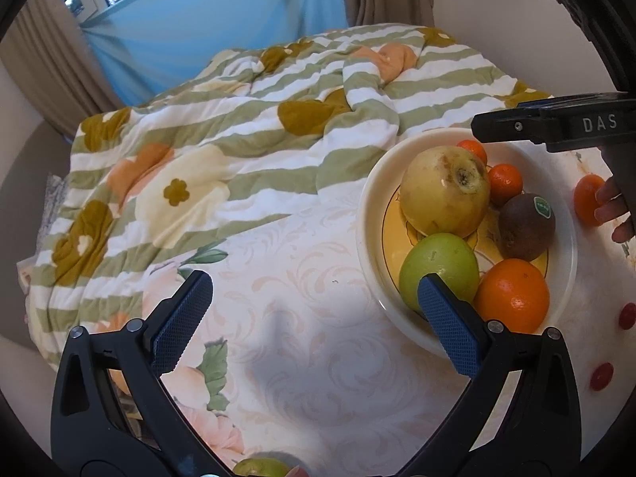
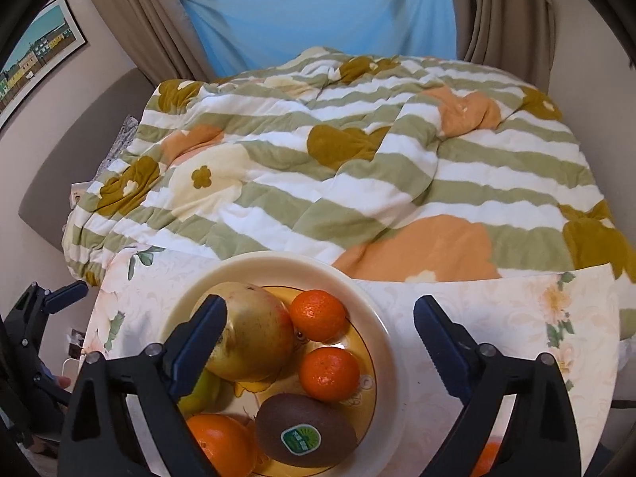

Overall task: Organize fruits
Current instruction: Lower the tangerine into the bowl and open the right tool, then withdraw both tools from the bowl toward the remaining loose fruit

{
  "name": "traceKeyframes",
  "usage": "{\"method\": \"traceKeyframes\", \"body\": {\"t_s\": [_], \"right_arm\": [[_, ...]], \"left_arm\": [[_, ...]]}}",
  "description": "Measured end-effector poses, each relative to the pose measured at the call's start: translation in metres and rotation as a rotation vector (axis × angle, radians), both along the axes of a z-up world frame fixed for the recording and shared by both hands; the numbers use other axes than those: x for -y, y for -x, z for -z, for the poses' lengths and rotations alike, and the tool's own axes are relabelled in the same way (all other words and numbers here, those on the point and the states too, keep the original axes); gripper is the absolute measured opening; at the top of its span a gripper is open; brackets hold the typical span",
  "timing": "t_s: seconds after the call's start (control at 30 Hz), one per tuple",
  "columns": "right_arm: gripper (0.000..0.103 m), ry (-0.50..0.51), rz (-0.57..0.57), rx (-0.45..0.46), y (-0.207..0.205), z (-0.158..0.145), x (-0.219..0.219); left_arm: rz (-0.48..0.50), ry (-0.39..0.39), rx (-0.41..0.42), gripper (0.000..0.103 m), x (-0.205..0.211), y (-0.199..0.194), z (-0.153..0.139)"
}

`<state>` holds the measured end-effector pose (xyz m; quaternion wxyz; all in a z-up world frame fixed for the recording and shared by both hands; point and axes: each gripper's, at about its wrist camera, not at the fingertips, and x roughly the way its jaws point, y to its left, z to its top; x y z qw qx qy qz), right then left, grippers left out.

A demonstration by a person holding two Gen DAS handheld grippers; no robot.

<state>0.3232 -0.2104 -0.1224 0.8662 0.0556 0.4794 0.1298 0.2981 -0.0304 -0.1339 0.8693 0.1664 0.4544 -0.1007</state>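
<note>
Fruits: they are lying together in the plate (image 2: 381,330), which is standing on the table (image 1: 302,361) near its far edge.
Pomegranate: the big yellowish pomegranate (image 1: 445,190) is sitting at the far left of the plate and is touching the green apple (image 1: 437,266).
Green apple: it is lying at the near left of the plate, just beside the large orange (image 1: 512,294).
Kiwi: the brown kiwi (image 2: 306,429) with a green sticker is resting between the large orange and the two small mandarins.
Mandarins: one mandarin (image 2: 318,314) and a second mandarin (image 2: 330,373) are lying at the right side of the plate, next to the pomegranate.
Loose fruit: another orange fruit (image 1: 588,202) is lying on the table outside the plate, touching the person's fingers (image 1: 612,206); two small red fruits (image 1: 602,375) are lying near the table edge.
Left gripper: the left gripper (image 1: 314,322) is hovering over the table, left of the plate, with its jaws spread wide and nothing between them; the right pad is overlapping the green apple in the view.
Right gripper: the right gripper (image 2: 318,342) is hanging over the plate, released, jaws far apart and holding nothing.
Tablecloth: the table is carrying a pale floral cloth.
Behind: a striped flowered blanket (image 2: 338,167) is lying on the bed, with a blue sheet (image 2: 318,12) hanging over the window.
</note>
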Motion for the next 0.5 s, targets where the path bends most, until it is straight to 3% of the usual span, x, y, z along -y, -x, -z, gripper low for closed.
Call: {"method": "traceKeyframes", "body": {"t_s": [0.5], "right_arm": [[0.095, 0.019, -0.039, 0.085, 0.066, -0.058, 0.014]], "left_arm": [[-0.048, -0.002, 0.106, 0.103, 0.014, 0.056, -0.057]]}}
